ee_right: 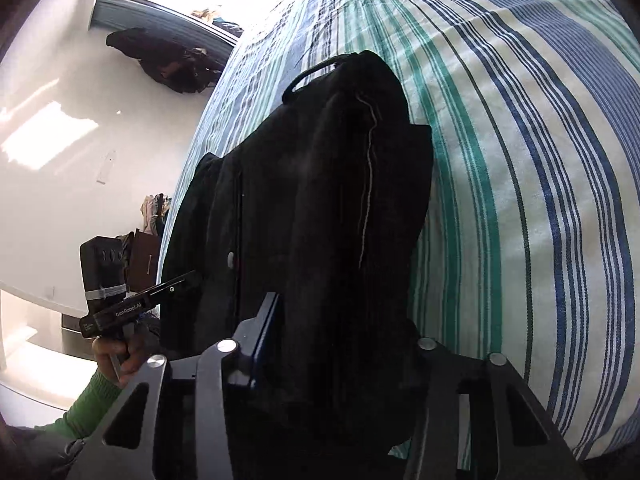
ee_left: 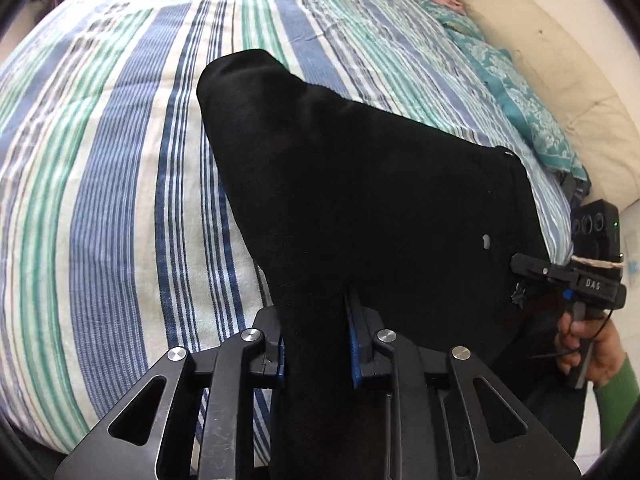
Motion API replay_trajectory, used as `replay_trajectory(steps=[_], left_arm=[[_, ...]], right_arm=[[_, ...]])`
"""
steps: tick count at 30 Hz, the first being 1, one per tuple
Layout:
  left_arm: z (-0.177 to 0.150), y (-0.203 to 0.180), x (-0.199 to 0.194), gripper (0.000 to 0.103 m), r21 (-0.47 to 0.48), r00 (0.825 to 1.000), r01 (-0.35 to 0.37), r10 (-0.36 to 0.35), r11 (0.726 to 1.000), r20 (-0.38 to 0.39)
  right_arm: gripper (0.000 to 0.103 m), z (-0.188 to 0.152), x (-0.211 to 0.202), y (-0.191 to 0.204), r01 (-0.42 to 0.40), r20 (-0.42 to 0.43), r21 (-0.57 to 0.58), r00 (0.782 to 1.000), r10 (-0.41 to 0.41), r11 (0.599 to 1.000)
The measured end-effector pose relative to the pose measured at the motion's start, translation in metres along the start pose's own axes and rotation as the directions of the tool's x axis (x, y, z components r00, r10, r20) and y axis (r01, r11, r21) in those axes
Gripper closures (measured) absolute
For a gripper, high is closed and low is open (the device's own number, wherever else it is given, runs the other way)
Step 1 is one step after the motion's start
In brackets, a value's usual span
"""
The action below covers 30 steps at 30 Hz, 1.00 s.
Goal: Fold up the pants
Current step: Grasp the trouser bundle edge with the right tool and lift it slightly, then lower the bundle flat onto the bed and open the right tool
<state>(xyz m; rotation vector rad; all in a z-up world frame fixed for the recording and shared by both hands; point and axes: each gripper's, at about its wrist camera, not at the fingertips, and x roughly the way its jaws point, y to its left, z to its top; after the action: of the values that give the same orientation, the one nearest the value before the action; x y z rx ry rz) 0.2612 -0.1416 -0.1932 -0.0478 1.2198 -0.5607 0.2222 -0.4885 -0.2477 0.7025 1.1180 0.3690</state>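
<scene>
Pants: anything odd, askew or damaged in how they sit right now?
Mildly. The pants are bunched and creased, not flat on the bed; each hand-held gripper, left and right, is clamped on cloth. A pale thread or seam runs down one fold. No tear shows.

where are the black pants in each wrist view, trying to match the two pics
Left wrist view: the pants fill the centre, running from the left tongs at the bottom up to a rounded end at upper centre.
Right wrist view: the pants fill the centre, clamped in the right tongs, a pale seam thread down their middle.
Shared landmark: the striped bedspread under the pants.
</scene>
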Motion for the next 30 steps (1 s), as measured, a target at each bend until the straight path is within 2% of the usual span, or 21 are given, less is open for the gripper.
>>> replay_trajectory(steps=[3, 5, 8, 12, 16, 17, 18, 19, 20, 21, 22, 23, 24, 26, 27, 30], left_arm=[[0.011, -0.002, -0.029, 0.083, -0.006, 0.996, 0.07, -0.069, 0.998, 0.052], [0.027, 0.004, -0.048, 0.083, -0.001, 0.992, 0.082, -0.081, 0.997, 0.093], [0.061, 0.022, -0.073, 0.083, -0.007, 0.985, 0.071, -0.069, 0.997, 0.155], [0.116, 0.055, -0.092, 0.083, -0.038, 0.97, 0.044, -0.034, 0.998, 0.24], [0.151, 0.081, -0.075, 0.082, -0.063, 0.963, -0.031, 0.047, 0.998, 0.264], [0.154, 0.09, -0.061, 0.076, -0.074, 0.967, -0.066, 0.082, 0.995, 0.242], [0.154, 0.099, -0.042, 0.062, -0.095, 0.969, -0.122, 0.14, 0.988, 0.204], [0.151, 0.11, -0.018, 0.056, -0.116, 0.967, -0.191, 0.208, 0.975, 0.15], [0.146, 0.119, 0.008, 0.053, -0.128, 0.959, -0.26, 0.271, 0.957, 0.086], [0.138, 0.129, 0.031, 0.044, -0.121, 0.943, -0.327, 0.331, 0.937, 0.018], [0.128, 0.137, 0.036, 0.036, -0.119, 0.947, -0.31, 0.318, 0.943, 0.048], [0.121, 0.139, 0.031, 0.021, -0.133, 0.934, -0.324, 0.339, 0.937, 0.109], [0.111, 0.144, 0.023, 0.008, -0.15, 0.919, -0.356, 0.374, 0.922, 0.121], [0.106, 0.145, 0.009, 0.007, -0.165, 0.919, -0.35, 0.372, 0.922, 0.129], [0.101, 0.143, 0.0, 0.007, -0.158, 0.915, -0.356, 0.378, 0.921, 0.141], [0.082, 0.13, -0.028, 0.008, -0.13, 0.869, -0.431, 0.45, 0.893, 0.206]], right_arm=[[0.068, 0.003, -0.014, 0.023, -0.057, 0.054, -0.026, 0.997, 0.058, 0.998], [0.069, 0.011, -0.019, 0.043, -0.096, 0.08, -0.056, 0.992, 0.101, 0.994], [0.069, 0.036, -0.017, 0.078, -0.129, 0.111, -0.111, 0.984, 0.142, 0.985], [0.069, 0.095, 0.0, 0.117, -0.15, 0.159, -0.174, 0.971, 0.178, 0.973], [0.069, 0.15, 0.026, 0.129, -0.125, 0.172, -0.213, 0.972, 0.163, 0.969], [0.069, 0.16, 0.037, 0.128, -0.105, 0.172, -0.206, 0.975, 0.141, 0.973], [0.069, 0.168, 0.05, 0.124, -0.084, 0.162, -0.195, 0.98, 0.116, 0.977], [0.068, 0.172, 0.063, 0.115, -0.051, 0.143, -0.183, 0.987, 0.077, 0.982], [0.066, 0.174, 0.081, 0.105, 0.008, 0.121, -0.162, 0.993, 0.012, 0.987], [0.065, 0.177, 0.095, 0.088, 0.076, 0.082, -0.128, 0.994, -0.066, 0.989], [0.061, 0.174, 0.116, 0.072, 0.164, 0.025, -0.099, 0.986, -0.163, 0.981], [0.049, 0.167, 0.132, 0.058, 0.24, -0.024, -0.086, 0.97, -0.243, 0.967], [0.048, 0.162, 0.133, 0.049, 0.222, 0.005, -0.062, 0.975, -0.222, 0.973], [0.047, 0.157, 0.121, 0.041, 0.155, 0.052, -0.005, 0.987, -0.154, 0.988], [0.043, 0.154, 0.114, 0.039, 0.144, 0.055, 0.012, 0.988, -0.144, 0.99], [0.032, 0.145, 0.08, 0.044, 0.17, 0.112, -0.021, 0.98, -0.166, 0.985]])
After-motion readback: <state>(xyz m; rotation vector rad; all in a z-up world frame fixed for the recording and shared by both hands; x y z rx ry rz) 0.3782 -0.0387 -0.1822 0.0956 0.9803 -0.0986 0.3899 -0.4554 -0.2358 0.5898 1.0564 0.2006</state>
